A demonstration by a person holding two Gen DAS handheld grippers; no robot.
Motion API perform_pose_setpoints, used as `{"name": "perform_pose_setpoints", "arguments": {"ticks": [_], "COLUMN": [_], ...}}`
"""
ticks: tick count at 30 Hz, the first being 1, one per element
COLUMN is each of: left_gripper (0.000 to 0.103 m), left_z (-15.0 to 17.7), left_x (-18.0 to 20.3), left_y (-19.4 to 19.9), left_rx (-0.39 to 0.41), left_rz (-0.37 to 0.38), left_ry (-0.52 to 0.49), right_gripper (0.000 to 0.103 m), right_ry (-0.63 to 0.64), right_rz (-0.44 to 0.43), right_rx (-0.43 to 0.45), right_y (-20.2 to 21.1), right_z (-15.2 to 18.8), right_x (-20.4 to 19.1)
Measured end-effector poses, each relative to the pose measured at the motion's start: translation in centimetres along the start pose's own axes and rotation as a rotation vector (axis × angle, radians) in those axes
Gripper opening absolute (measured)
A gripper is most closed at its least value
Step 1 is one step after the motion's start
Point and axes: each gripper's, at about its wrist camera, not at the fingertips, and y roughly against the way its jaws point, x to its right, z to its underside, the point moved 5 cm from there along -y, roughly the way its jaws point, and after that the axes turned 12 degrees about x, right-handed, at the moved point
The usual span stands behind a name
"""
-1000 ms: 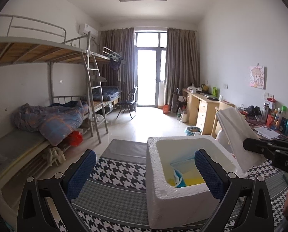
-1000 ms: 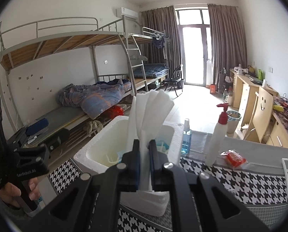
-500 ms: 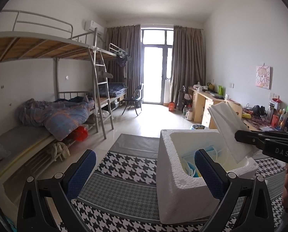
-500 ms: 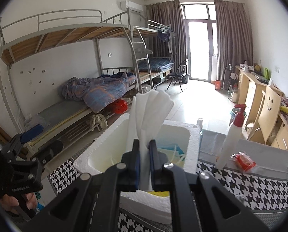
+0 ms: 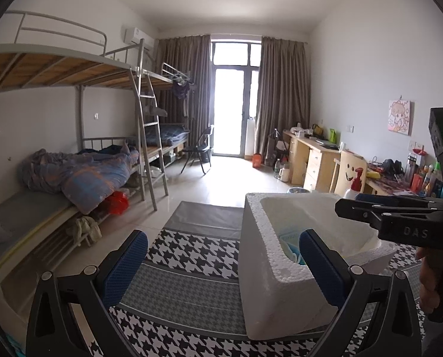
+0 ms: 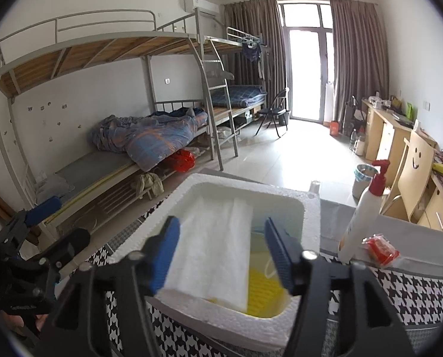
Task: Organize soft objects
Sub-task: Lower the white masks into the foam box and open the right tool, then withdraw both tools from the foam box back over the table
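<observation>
Where it was clamped on the white foam sheet point(image 6: 215, 247) a second ago, the right gripper point(image 6: 221, 253) is opening (pads off it); the sheet drops into the foam box point(image 6: 310, 208), stowed.

White foam sheet point(image 6: 218, 244): folded, soft, lying tilted inside the box, its near end resting on the near rim.
Foam box point(image 6: 310, 208): white polystyrene, open-topped, upright on the houndstooth-covered bench.
Other contents: a yellow item point(image 6: 263, 294) at the bottom, blue pieces point(image 5: 290, 242) beside it.
</observation>
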Motion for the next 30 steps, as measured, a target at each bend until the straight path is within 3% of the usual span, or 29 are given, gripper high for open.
{"name": "perform_pose_setpoints", "arguments": {"ticks": [5,13,21,30], "left_gripper": [0.102,0.102,0.102,0.102], "left_z": [0.3,0.2,0.0,-0.1], "left_x": [-0.3,0.2,1.7,3.9], "left_y": [-0.1,0.3,0.8,0.9], "left_rx": [-0.011,-0.005,0.012,0.013], "left_rz": [0.004,0.024,0.044,0.064], "left_ry": [0.007,0.008,0.008,-0.002], "right_gripper": [0.080,0.083,0.093,0.095], "right_ry": [0.013,0.005,-0.005,-0.021], "right_rz": [-0.006,-0.011,-0.012,-0.006], "right_rx": [0.008,0.032,0.066,0.104], "right_y": [0.4,1.4,3.1,5.2], "right_z": [0.0,-0.2,-0.4,-0.6], "right_x": [-0.3,0.0,0.9,2.4]}}
